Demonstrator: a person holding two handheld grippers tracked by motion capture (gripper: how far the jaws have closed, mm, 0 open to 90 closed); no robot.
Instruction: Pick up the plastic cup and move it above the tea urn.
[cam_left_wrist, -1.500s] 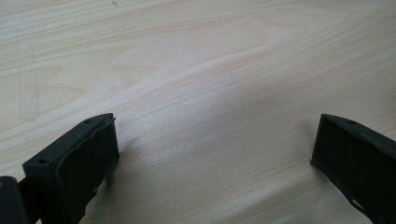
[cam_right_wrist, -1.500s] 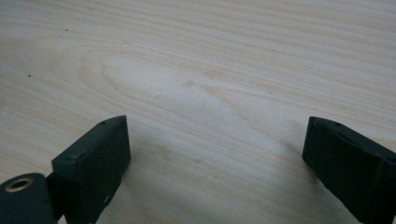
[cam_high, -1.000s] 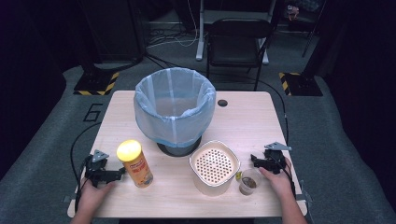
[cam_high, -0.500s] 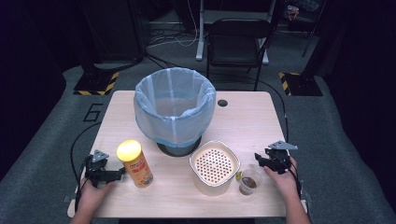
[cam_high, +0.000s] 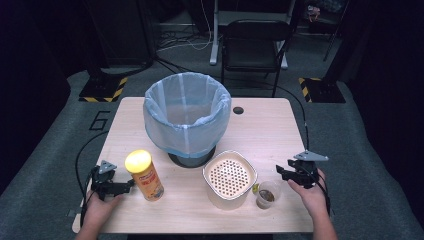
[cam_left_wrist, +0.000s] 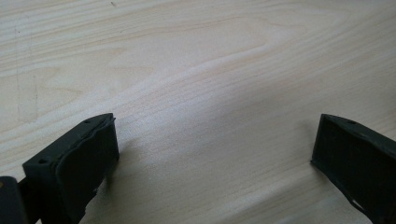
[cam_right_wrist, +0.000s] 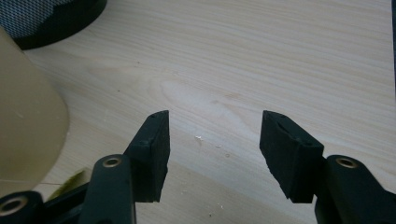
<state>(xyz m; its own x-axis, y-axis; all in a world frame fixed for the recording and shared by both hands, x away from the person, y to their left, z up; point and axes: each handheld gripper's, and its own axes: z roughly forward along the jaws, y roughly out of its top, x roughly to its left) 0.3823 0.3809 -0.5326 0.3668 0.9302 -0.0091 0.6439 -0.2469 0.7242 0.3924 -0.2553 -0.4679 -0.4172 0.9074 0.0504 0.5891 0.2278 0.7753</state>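
A bin lined with a pale blue bag (cam_high: 186, 112) stands mid-table. In front of it are a tall can with a yellow lid (cam_high: 145, 175), a cream tub with a perforated lid (cam_high: 229, 177) and a small cup of brown stuff (cam_high: 267, 194). My left gripper (cam_high: 126, 185) rests on the table just left of the can, jaws wide apart over bare wood (cam_left_wrist: 215, 140). To the right of the cup my right gripper (cam_high: 281, 173) stands open and holds nothing (cam_right_wrist: 215, 126); the cream tub (cam_right_wrist: 28, 126) and the bin's dark base (cam_right_wrist: 60, 18) lie to its left.
The wooden table (cam_high: 260, 130) has a round cable hole (cam_high: 238, 110) behind the bin. A black chair (cam_high: 255, 45) stands beyond the far edge. Cables trail off the table's left and right sides. Bare wood lies at the back right.
My right gripper has drifted slightly to the right, away from the cup. The left gripper and the objects have not moved.
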